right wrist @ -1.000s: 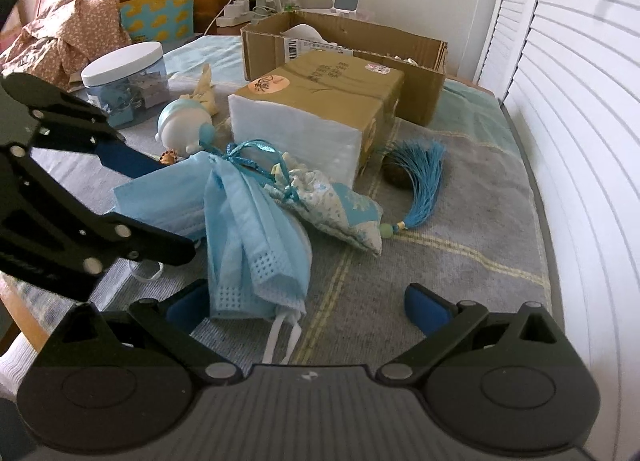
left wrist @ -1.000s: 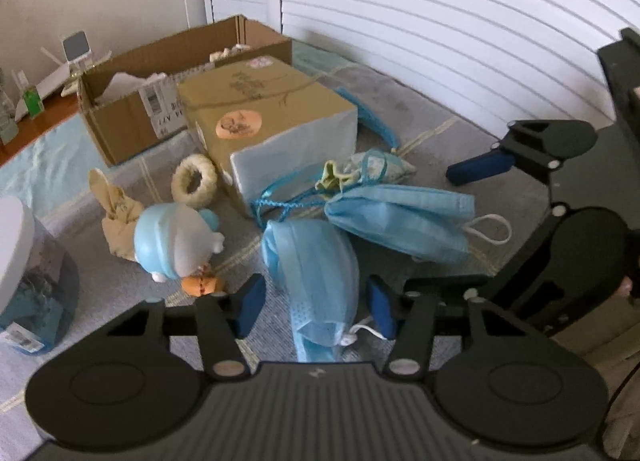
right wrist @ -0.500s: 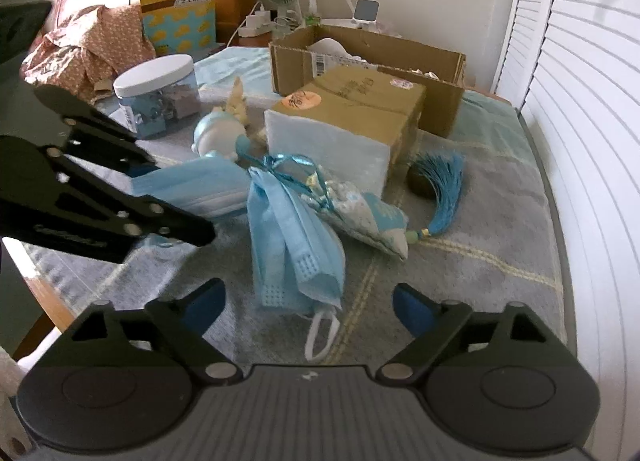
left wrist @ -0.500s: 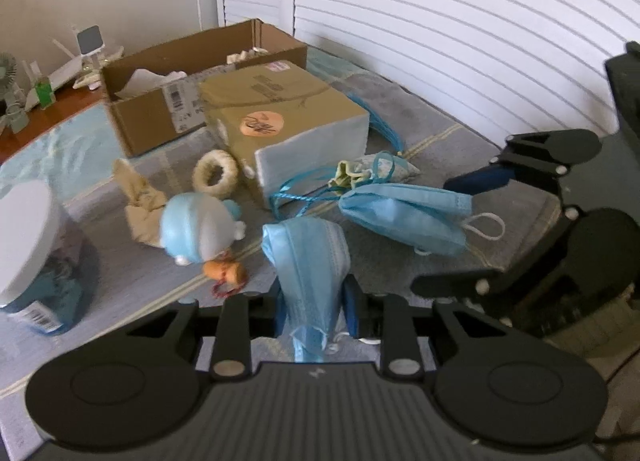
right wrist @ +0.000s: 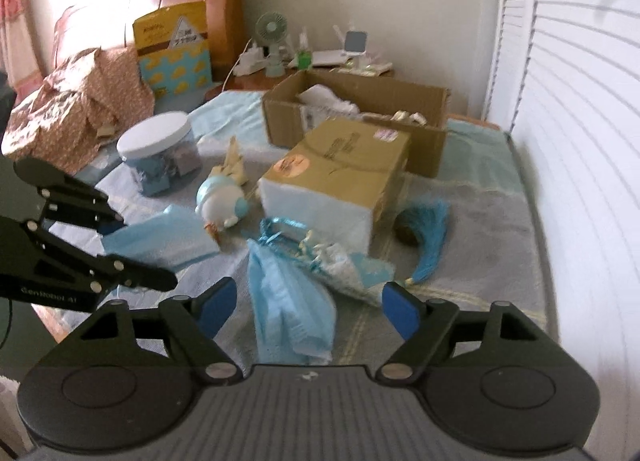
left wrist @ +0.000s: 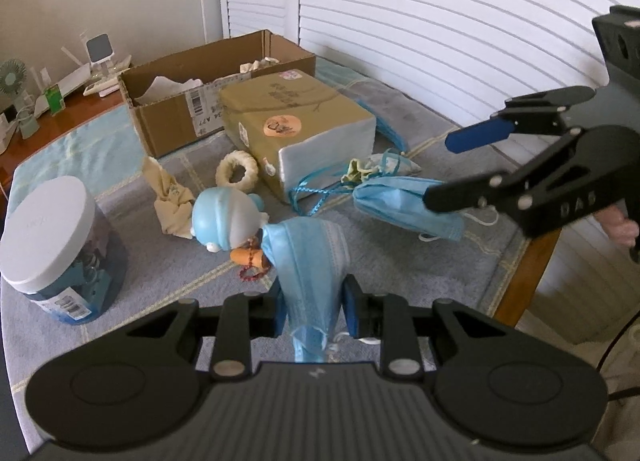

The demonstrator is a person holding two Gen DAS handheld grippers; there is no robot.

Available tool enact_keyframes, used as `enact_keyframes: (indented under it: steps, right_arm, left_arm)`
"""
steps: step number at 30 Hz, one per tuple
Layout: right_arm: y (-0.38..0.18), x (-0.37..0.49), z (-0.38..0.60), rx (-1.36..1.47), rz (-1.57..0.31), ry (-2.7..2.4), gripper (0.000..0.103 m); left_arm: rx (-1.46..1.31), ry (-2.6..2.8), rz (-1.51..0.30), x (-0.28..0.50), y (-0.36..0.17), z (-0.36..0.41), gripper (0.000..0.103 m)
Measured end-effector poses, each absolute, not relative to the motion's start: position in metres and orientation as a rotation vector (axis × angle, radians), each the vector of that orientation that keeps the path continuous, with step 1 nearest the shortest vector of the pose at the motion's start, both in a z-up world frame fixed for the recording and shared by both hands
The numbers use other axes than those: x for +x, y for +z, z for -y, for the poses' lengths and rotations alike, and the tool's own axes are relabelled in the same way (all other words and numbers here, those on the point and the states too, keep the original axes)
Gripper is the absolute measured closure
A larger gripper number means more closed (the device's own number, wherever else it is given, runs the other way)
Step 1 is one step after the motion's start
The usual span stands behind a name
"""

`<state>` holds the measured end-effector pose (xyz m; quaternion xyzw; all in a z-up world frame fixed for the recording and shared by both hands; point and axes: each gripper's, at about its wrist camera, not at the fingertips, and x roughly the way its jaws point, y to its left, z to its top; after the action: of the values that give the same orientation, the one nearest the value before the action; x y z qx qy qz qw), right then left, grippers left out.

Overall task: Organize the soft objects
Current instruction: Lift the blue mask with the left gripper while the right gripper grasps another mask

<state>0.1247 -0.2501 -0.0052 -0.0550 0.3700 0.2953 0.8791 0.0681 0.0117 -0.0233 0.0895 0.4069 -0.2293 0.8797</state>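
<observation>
Since 1 second ago our left gripper (left wrist: 313,311) has gone from standing open around the near face mask (left wrist: 308,261) to being clenched on it, the 2 blue pads pressing the bunched lower end of the mask from either side. The mask now stands up between the pads instead of lying flat on the grey blanket (left wrist: 400,261), so we judge the pick to be made and the mask ready to be carried to wherever the soft things go, perhaps the open cardboard box (left wrist: 176,121) at the far side, though we cannot tell the destination. Our right gripper (right wrist: 310,307) has meanwhile risen off the blanket and its jaws are closing, with nothing pressed between them; the second face mask (right wrist: 288,301) lies on the blanket below and between its pads, untouched. In the left view that second mask (left wrist: 404,205) sits to the right of the held one, partly behind the right gripper's fingers. The held mask's upper end leans against the small blue and white toy (left wrist: 228,221), just to its left, so lifting may nudge that toy. The drawstring pouch (right wrist: 352,273) lies just beyond the second mask, touching it, near the wrapped brown box (right wrist: 340,177).
</observation>
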Motion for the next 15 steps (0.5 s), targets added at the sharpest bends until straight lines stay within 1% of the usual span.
enact_keyframes:
  steps: [1, 3, 5, 10, 13, 15]
  right_arm:
    - [-0.006, 0.127, 0.252, -0.102, -0.78, 0.613, 0.024]
    - [-0.009, 0.131, 0.252, -0.091, -0.807, 0.615, 0.031]
    - [-0.016, 0.134, 0.249, -0.091, -0.831, 0.623, 0.035]
    - [-0.031, 0.137, 0.233, -0.114, -0.877, 0.641, 0.037]
    - [-0.038, 0.139, 0.225, -0.112, -0.903, 0.651, 0.044]
    - [-0.037, 0.136, 0.22, -0.136, -0.901, 0.655, 0.052]
  left_arm:
    - [0.187, -0.48, -0.846, 0.068, -0.023, -0.012, 0.077]
    - [0.186, -0.485, -0.842, 0.068, -0.023, -0.012, 0.077]
    - [0.187, -0.484, -0.838, 0.067, -0.022, -0.013, 0.077]
    - [0.181, -0.468, -0.838, 0.065, -0.021, -0.019, 0.077]
    - [0.181, -0.461, -0.84, 0.064, -0.02, -0.02, 0.077]
    - [0.181, -0.46, -0.842, 0.064, -0.019, -0.021, 0.077]
